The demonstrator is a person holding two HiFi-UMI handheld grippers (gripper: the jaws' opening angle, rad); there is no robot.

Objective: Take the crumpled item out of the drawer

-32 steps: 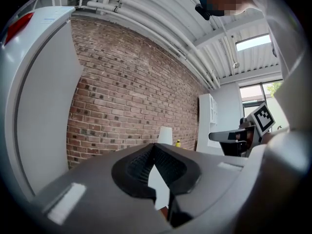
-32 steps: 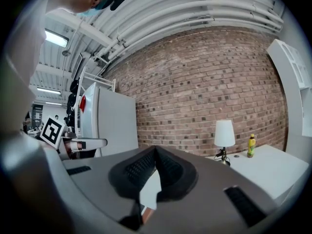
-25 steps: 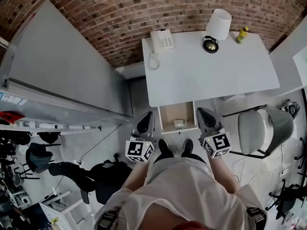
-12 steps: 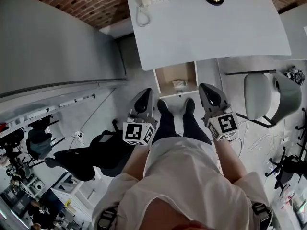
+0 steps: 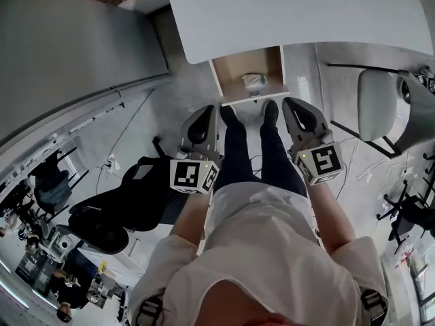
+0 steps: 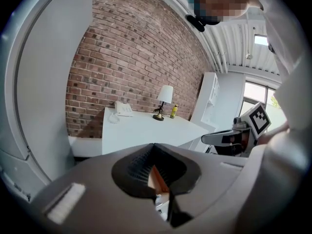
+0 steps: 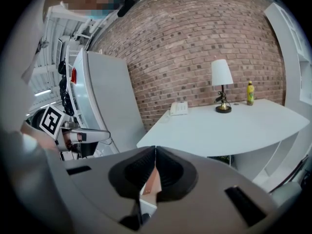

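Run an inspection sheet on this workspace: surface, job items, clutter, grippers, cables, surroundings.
Surface: white desk, seen from above.
Job's things: drawer under the desk stands open; crumpled item lies inside, untouched.
Clutter: phone, lamp and yellow bottle near the desk's wall side.
Grippers: left gripper and right gripper are both shut and empty, short of the drawer.
Cables: loose white cables on the floor near the grey chair.
Surroundings: brick wall behind the desk; black chair to the person's left.
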